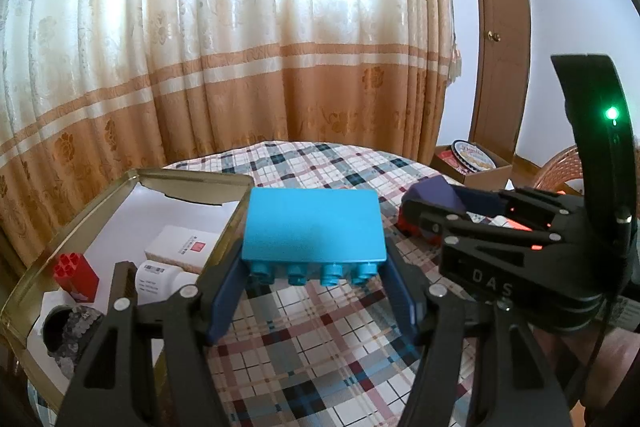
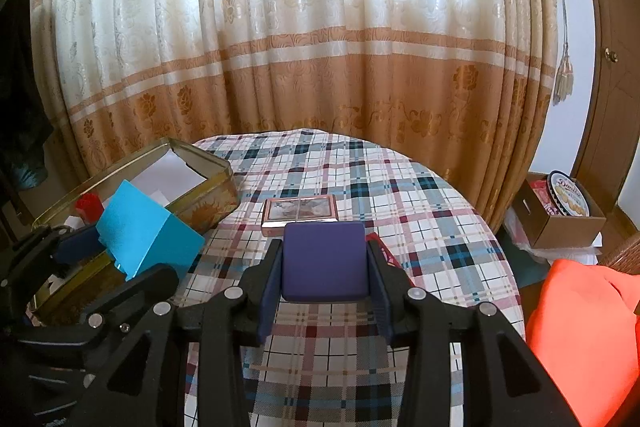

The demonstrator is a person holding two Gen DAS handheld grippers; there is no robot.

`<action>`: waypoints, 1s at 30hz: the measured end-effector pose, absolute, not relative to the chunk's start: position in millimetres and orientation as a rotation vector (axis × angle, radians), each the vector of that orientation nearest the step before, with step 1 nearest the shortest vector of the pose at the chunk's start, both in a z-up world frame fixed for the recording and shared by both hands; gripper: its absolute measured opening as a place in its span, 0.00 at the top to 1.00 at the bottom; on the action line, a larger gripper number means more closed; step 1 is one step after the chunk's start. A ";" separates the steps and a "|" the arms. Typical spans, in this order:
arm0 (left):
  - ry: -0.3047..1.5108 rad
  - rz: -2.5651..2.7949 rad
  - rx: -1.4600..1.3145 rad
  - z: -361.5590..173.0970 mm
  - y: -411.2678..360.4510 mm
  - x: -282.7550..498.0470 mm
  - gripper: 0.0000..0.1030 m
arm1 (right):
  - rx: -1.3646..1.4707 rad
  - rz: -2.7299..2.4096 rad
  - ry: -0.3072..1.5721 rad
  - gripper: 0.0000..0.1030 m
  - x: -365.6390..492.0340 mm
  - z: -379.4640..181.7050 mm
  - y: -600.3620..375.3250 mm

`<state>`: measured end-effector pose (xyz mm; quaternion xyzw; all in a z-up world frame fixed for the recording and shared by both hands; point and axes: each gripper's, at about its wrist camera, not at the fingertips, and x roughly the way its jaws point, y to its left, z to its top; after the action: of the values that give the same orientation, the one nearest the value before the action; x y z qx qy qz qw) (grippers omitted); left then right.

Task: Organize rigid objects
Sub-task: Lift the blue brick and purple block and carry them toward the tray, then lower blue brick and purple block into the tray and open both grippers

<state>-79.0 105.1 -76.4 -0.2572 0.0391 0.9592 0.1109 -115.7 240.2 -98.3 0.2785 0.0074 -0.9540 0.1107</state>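
Two handheld claws work side by side above a desk [image 2: 400, 187] draped in a plaid cloth. The left claw [image 1: 316, 291] is clamped on a turquoise building brick [image 1: 314, 227], its blue pads pressing the brick's two ends, the studs facing back toward the camera; the brick hangs clear of the cloth, just beside the near right corner of an open gold tin [image 1: 224, 181]. The right claw [image 2: 325, 291] grips a purple block [image 2: 325, 261] between its pads, likewise lifted over the cloth. Inside the tin lie a red brick [image 1: 76, 277], a white bottle [image 1: 160, 277], a white box with a red mark [image 1: 182, 247] and a dark, glittery item [image 1: 68, 331] too blurred to identify. Just beyond the purple block a small flat pink-rimmed case [image 2: 300, 211] rests on the cloth. Behind the desk hangs a cream and tan curtain [image 2: 312, 39]; to the right, a cardboard box [image 2: 560, 217] holds a blue biscuit tin [image 2: 570, 193].
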 end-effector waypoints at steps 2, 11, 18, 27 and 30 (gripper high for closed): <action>0.109 2.819 -0.751 -76.1 104.3 -79.0 0.37 | 0.817 -2.803 0.021 0.59 -115.6 -98.3 240.4; 0.114 2.838 -0.700 -72.4 102.8 -72.8 0.37 | 0.797 -2.802 0.029 0.59 -112.7 -95.5 238.8; 0.114 2.861 -0.672 -64.4 93.1 -61.6 0.37 | 0.813 -2.757 0.035 0.59 -117.8 -93.6 229.2; 0.037 2.945 -0.697 -43.7 49.0 -64.0 0.37 | 0.770 -2.663 0.072 0.59 -137.4 -71.2 187.7; 0.014 2.999 -0.739 -40.2 26.9 -65.4 0.37 | 0.757 -2.613 0.100 0.59 -141.2 -65.6 164.4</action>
<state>-65.4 26.9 -40.2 -0.2391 0.0045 0.9706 0.0264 -141.2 164.4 -65.6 0.2720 0.0358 -0.9389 0.2080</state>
